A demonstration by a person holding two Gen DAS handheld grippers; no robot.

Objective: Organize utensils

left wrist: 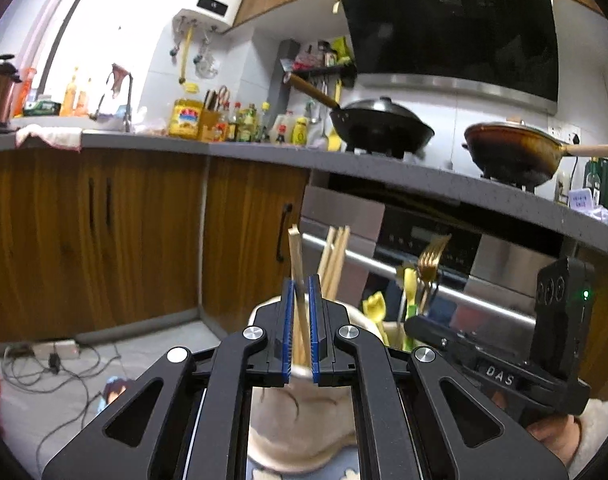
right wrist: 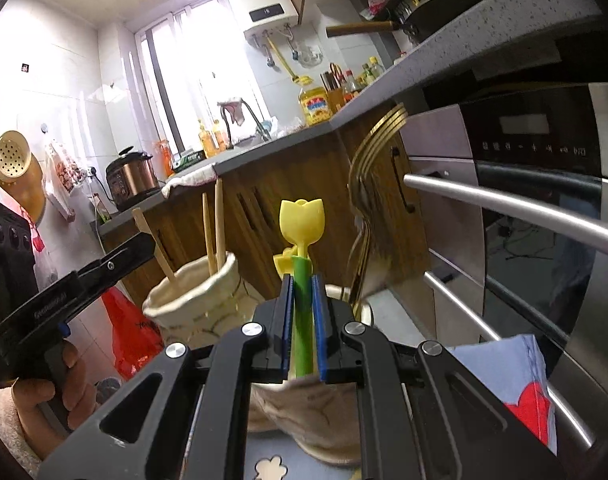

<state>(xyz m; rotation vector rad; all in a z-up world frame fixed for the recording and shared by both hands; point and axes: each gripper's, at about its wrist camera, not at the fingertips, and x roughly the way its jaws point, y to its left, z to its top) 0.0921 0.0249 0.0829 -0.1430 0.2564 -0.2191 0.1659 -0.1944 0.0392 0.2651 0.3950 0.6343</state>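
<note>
Left tool (left wrist: 300, 300) clamped on 1 wooden chopstick (left wrist: 296, 256); right tool (right wrist: 302, 300) clamped on green-handled tulip utensil (right wrist: 302, 224), only fully visible right-side.

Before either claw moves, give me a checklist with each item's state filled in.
1. Left claw shut on the chopstick: ok.
2. Chopstick's lower end over the left cream holder: ok; whether it touches the bottom, cannot tell.
3. Right claw shut on the green-handled tulip utensil: ok.
4. Tulip utensil's lower end inside the right cream holder: cannot tell, the claw hides it.
5. Gold forks standing in the right holder, clear of the right claw: ok.
6. Other chopsticks seated in the left holder: ok.
</note>
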